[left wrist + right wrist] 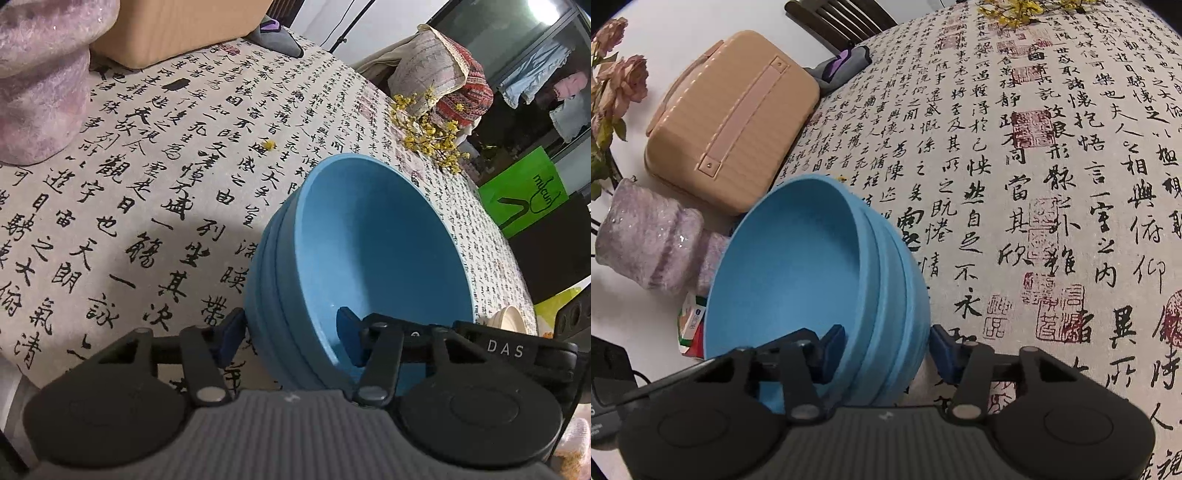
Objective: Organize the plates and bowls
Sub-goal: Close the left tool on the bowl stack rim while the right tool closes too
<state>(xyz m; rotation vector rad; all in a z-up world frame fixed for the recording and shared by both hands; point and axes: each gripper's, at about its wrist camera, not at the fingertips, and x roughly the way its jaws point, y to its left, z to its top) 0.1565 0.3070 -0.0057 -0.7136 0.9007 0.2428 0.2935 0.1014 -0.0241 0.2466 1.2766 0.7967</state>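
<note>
Both grippers pinch the rim wall of the stack of blue bowls (369, 251), one pad inside and one outside: left gripper (291, 332) and right gripper (886, 345) on opposite sides. The stack appears lifted and tilted above the tablecloth (1052, 184). Step in hand: carrying. Next move likely requires levelling and lowering it together.

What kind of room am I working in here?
Most likely a home dining area: a table under a calligraphy-print tablecloth, a dining chair behind it, a vase of roses, and laundry hanging past the glass.
</note>
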